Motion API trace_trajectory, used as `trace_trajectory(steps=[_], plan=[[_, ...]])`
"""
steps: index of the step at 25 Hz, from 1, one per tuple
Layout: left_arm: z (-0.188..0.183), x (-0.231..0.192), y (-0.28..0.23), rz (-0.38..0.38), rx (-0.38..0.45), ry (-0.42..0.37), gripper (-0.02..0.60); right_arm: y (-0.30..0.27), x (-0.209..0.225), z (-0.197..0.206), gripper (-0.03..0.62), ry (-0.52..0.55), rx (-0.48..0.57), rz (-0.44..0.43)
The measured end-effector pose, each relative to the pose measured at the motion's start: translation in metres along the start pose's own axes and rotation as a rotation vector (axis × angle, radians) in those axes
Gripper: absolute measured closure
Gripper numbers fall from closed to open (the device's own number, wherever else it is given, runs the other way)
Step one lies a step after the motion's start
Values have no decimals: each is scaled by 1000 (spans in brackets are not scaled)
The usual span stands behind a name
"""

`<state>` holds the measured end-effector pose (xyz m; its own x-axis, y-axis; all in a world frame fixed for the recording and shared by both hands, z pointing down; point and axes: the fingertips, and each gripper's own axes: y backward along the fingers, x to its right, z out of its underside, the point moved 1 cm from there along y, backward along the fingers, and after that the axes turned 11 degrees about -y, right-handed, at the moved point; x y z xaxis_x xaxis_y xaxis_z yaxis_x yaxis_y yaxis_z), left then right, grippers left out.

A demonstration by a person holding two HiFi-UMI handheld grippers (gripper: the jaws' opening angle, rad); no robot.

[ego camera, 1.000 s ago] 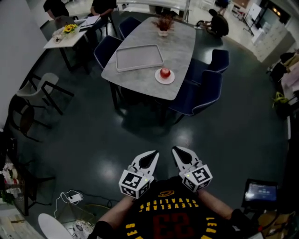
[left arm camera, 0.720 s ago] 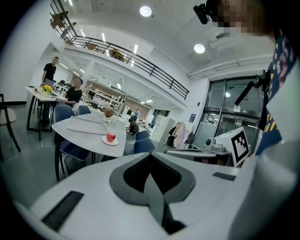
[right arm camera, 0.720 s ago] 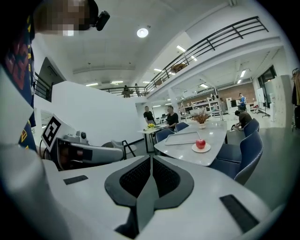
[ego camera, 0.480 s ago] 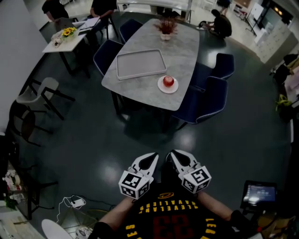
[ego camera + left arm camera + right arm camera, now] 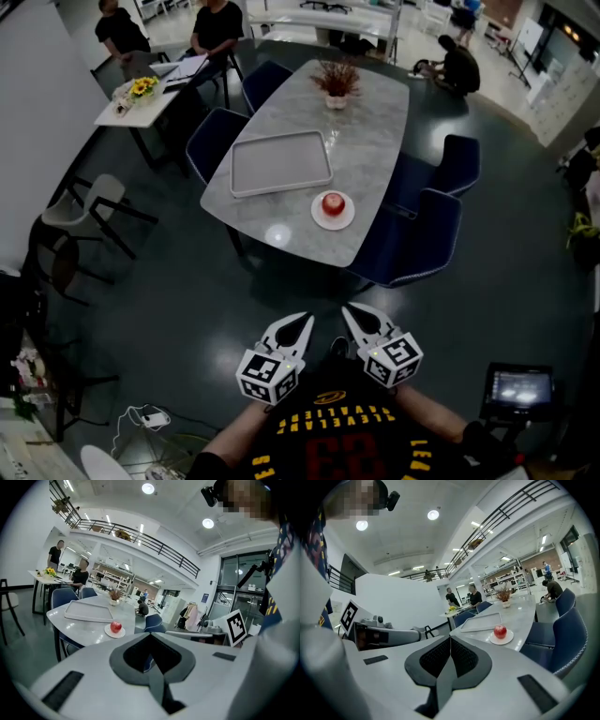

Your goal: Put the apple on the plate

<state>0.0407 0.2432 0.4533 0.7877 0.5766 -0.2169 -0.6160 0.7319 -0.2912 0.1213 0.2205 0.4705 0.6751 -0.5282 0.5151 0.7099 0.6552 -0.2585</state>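
A red apple (image 5: 333, 203) rests on a small white plate (image 5: 348, 220) near the front edge of the grey marble table (image 5: 375, 131). Both grippers hang close to my body, over the dark floor and well short of the table. My left gripper (image 5: 302, 323) is shut with nothing between its jaws, and so is my right gripper (image 5: 354, 313). In the left gripper view the apple (image 5: 116, 626) and plate (image 5: 111, 633) lie ahead, left of the shut jaws (image 5: 151, 634). The right gripper view has the apple (image 5: 500, 631) on its plate (image 5: 509, 638) ahead, right of the shut jaws (image 5: 450, 637).
An empty grey tray (image 5: 279, 162) lies left of the plate, and a potted plant (image 5: 336, 84) stands at the far end. Blue chairs (image 5: 412, 239) flank the table on both sides. People sit at a small table (image 5: 141, 89) back left. A screen device (image 5: 517, 386) stands right.
The table with the apple and plate has drawn nearer and sits lower in the head view. Both grippers have stayed shut, side by side in front of my body.
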Motion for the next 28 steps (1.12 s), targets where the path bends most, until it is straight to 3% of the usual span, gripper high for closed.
trace_trajectory(steps=[7,16,26,28], plan=[[-13,-27,-48,-110,0,55,580,-15,56,-24,588,-40,-22,1],[-15,-75,-85,-130,-28,74,580,-44,107,-34,588,-72,-43,68],[-21,-168,-145,24,-127,52,580,-126,146,-54,586,-197,-22,207],[-25,-185,-156,70,-153,44,541,-142,152,-62,586,-215,-4,246]])
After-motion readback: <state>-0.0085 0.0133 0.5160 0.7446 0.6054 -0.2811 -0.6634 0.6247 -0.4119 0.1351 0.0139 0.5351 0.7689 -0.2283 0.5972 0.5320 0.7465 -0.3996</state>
